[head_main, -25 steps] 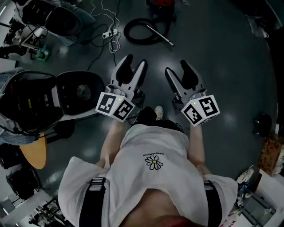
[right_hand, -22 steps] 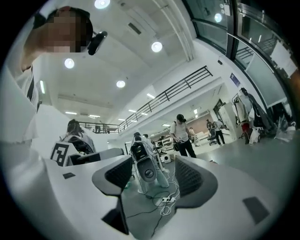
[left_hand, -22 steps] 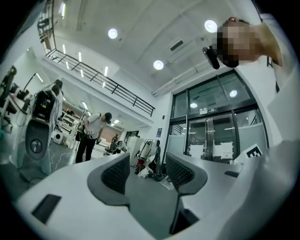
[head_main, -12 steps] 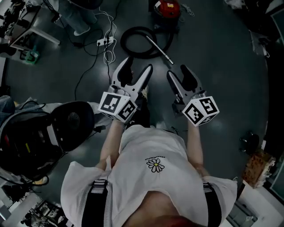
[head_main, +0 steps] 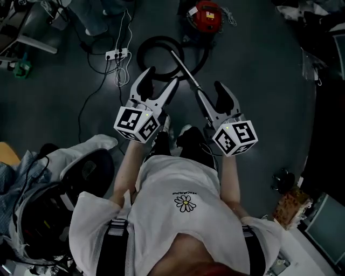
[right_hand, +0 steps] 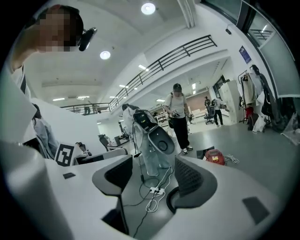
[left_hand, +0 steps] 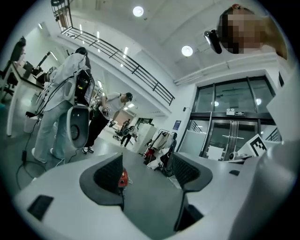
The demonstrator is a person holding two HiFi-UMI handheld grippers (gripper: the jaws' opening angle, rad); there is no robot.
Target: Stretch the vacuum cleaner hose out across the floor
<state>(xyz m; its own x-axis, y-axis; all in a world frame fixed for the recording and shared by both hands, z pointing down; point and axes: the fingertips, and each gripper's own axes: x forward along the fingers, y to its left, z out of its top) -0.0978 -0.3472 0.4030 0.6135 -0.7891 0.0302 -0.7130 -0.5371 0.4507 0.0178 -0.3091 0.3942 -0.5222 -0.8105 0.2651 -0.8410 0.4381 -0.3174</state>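
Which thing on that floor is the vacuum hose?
Look at the dark floor ahead of the person, toward the red vacuum cleaner at the head view's top. Just below it lies the hose, a thick black tube coiled in a loop. Unlike the thin white cables by the power strip beside it, it ends in a straight metal wand.

ahead of your fingers the hose (head_main: pixel 142 54) is black, its wand (head_main: pixel 183 67) silvery, and the vacuum cleaner (head_main: pixel 207 15) beyond them red. your left gripper (head_main: pixel 160 78) and right gripper (head_main: pixel 211 92) are pale grey with dark ribbed pads (left_hand: pixel 108 173). their cubes (head_main: pixel 137 123) carry black-and-white square markers. under the fingers the floor (head_main: pixel 259 64) is dark grey.
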